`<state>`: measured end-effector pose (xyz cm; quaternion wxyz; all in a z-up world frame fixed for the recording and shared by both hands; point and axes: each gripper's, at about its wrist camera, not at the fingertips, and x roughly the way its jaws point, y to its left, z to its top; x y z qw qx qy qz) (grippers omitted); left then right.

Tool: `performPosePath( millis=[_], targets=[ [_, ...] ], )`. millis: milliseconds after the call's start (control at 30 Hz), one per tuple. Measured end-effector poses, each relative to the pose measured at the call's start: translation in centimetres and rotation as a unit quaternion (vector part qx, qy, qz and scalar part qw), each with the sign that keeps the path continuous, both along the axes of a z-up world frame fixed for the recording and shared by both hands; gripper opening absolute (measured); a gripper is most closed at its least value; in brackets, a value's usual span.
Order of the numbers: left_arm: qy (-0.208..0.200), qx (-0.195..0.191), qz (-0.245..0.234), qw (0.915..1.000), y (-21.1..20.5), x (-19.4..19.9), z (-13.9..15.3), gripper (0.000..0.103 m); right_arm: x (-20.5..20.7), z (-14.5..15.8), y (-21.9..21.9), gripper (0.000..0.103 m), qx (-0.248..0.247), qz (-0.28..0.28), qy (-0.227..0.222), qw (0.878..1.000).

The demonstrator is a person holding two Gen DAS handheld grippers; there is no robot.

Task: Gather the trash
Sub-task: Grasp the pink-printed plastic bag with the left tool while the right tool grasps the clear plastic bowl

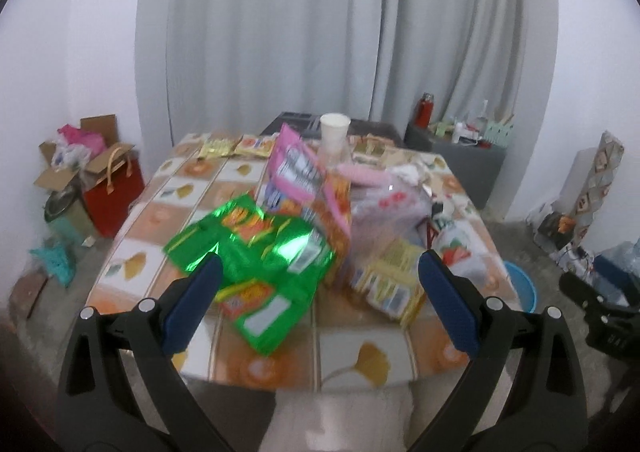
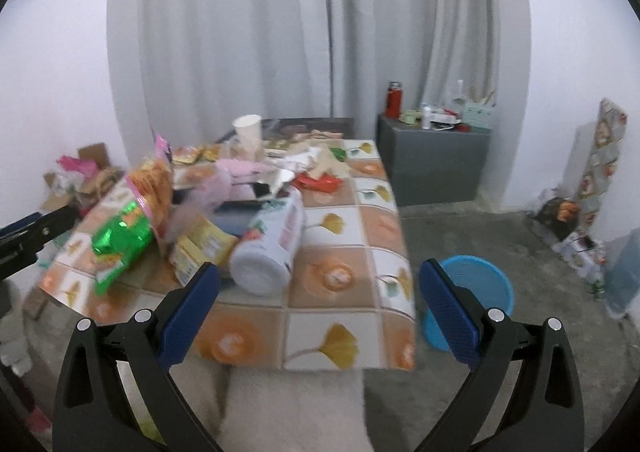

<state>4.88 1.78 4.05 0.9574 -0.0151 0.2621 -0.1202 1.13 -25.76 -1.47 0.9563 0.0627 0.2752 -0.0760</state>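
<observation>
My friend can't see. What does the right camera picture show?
An open gripper hovers at the near edge of a table piled with trash: a white canister on its side, green wrappers, a paper cup. A blue bucket sits on the floor to the right.

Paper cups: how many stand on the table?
1. The white paper cup stands upright at the far end of the table, behind the pink bag. Others may be hidden in the clutter.

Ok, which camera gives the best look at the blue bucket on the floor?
The right wrist view: the blue bucket shows most of its rim beside the table. The left wrist view shows only a sliver behind the table's corner.
</observation>
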Motion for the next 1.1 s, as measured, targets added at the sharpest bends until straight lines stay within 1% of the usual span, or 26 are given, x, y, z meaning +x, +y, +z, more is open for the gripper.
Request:
performPosePath(
  millis=[67,167,200,300,367,400,433,467,500,533,633,733,833,867,900,967,1033,1067,1100],
  targets=[
    [0.0,-0.012,-0.009,0.9999,-0.2,0.8,0.3,0.094,0.9,-0.1,-0.4,0.097,0.024,0.011,0.001,1.0],
    [-0.004,-0.029,-0.039,0.9988,-1.3,1.8,0.5,0.094,2.1,-0.7,-1.0,0.097,0.051,0.02,0.01,0.998],
    [-0.004,-0.029,-0.046,0.9985,-1.5,2.0,0.4,0.094,2.4,-0.9,-1.3,0.097,0.058,0.021,0.014,0.998],
    [-0.009,-0.02,-0.09,0.9957,-3.5,3.0,0.6,0.094,3.7,-1.9,-2.3,0.097,0.083,0.024,0.031,0.996],
    [-0.013,0.004,-0.111,0.9937,-5.1,3.8,0.6,0.094,4.5,-2.5,-3.3,0.097,0.111,0.028,0.041,0.993],
    [-0.013,0.03,-0.118,0.9924,-6.4,4.3,0.5,0.092,4.9,-2.9,-3.8,0.097,0.126,0.029,0.045,0.991],
    [-0.011,0.051,-0.123,0.9911,-7.2,4.8,0.1,0.086,5.2,-3.1,-4.2,0.097,0.137,0.029,0.048,0.989],
    [-0.008,0.082,-0.128,0.9884,-8.5,5.4,-0.3,0.083,5.6,-3.5,-4.9,0.097,0.153,0.029,0.051,0.986],
    [-0.004,0.098,-0.13,0.9866,-9.1,5.8,-0.6,0.078,5.9,-3.7,-5.4,0.097,0.165,0.028,0.052,0.985],
    [0.005,0.126,-0.135,0.9827,-10.3,6.5,-1.3,0.075,6.2,-4.0,-5.9,0.097,0.177,0.026,0.053,0.982],
    [0.026,0.174,-0.14,0.9744,-12.3,7.8,-2.9,0.07,6.9,-4.6,-7.2,0.097,0.202,0.025,0.056,0.978],
    [0.025,0.218,-0.135,0.9662,-13.9,9.0,-4.4,0.068,7.6,-5.5,-8.4,0.097,0.224,0.026,0.06,0.972],
    [0.028,0.248,-0.121,0.9608,-14.8,10.4,-5.4,0.057,8.1,-6.2,-9.3,0.097,0.238,0.027,0.063,0.969],
    [0.029,0.257,-0.116,0.9589,-15.0,10.7,-5.7,0.054,8.3,-6.3,-9.5,0.097,0.242,0.028,0.064,0.968],
    [0.031,0.268,-0.113,0.9562,-15.1,11.1,-6.1,0.05,8.4,-6.4,-9.8,0.097,0.246,0.029,0.064,0.967],
    [0.032,0.279,-0.111,0.9532,-15.6,11.6,-6.4,0.042,8.8,-6.7,-10.3,0.096,0.252,0.031,0.065,0.965],
    [0.033,0.286,-0.115,0.9507,-15.7,11.8,-6.6,0.027,9.1,-6.7,-10.7,0.096,0.254,0.032,0.065,0.964],
    [0.033,0.287,-0.116,0.9504,-15.8,11.8,-6.7,0.024,9.3,-6.6,-11.0,0.096,0.255,0.033,0.064,0.964],
    [0.03,0.287,-0.117,0.9503,-15.7,11.8,-6.6,0.018,9.5,-6.6,-11.2,0.095,0.256,0.034,0.062,0.964]
  ],
)
